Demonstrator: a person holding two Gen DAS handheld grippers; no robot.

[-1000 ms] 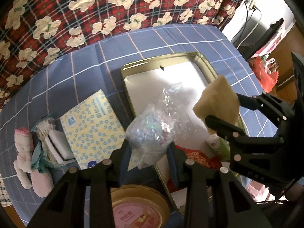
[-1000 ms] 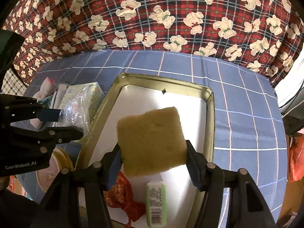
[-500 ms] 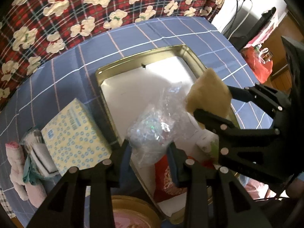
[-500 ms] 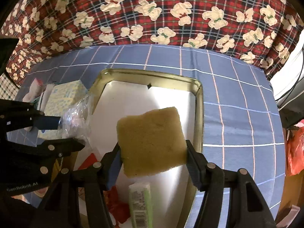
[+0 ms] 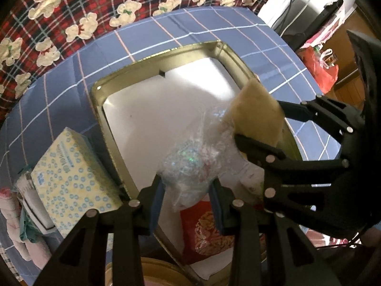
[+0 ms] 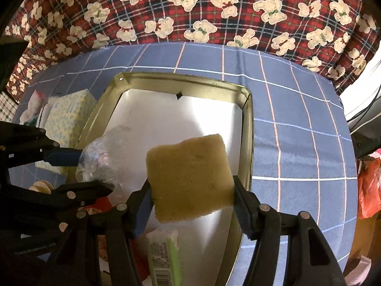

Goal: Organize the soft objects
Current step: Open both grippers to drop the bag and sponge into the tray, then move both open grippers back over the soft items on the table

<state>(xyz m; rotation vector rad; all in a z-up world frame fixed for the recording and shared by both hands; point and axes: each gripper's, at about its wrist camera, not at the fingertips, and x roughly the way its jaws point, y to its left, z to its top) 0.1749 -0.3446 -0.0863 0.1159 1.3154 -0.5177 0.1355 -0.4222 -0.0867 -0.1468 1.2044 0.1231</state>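
**Ana:** Sponge [image 6: 190, 178] first: where is it?

**Ben:** Held above the tin tray [image 6: 247, 128], toward its right rim. The right gripper [image 6: 191, 197] has it by its lower edge, one pad pressed on each side, jaws about half spread around its width. It is a tan square block, tilted a little.

**Ana:** And the other claw?

**Ben:** The left gripper [image 5: 185, 193] is pinched fairly narrow on a crinkly clear plastic bag [image 5: 190, 164]. The bag bulges up out of the blue pads and also hangs over the tray, just left of the sponge.

**Ana:** Do the two touch?

**Ben:** In the left wrist view the bag's upper edge overlaps the sponge [image 5: 257, 114]; I cannot tell if they really meet.

**Ana:** What is already in the tray?

**Ben:** A red packet [image 5: 207, 231] and a green-and-white pack [image 6: 164, 255] with a barcode, both at the near end. The far part is bare metal.

**Ana:** Outside it?

**Ben:** A yellow dotted tissue box [image 5: 71, 183] just beside the left rim, on the blue checked cloth [image 6: 297, 124], with some pink and white soft things [image 5: 14, 214] farther left.
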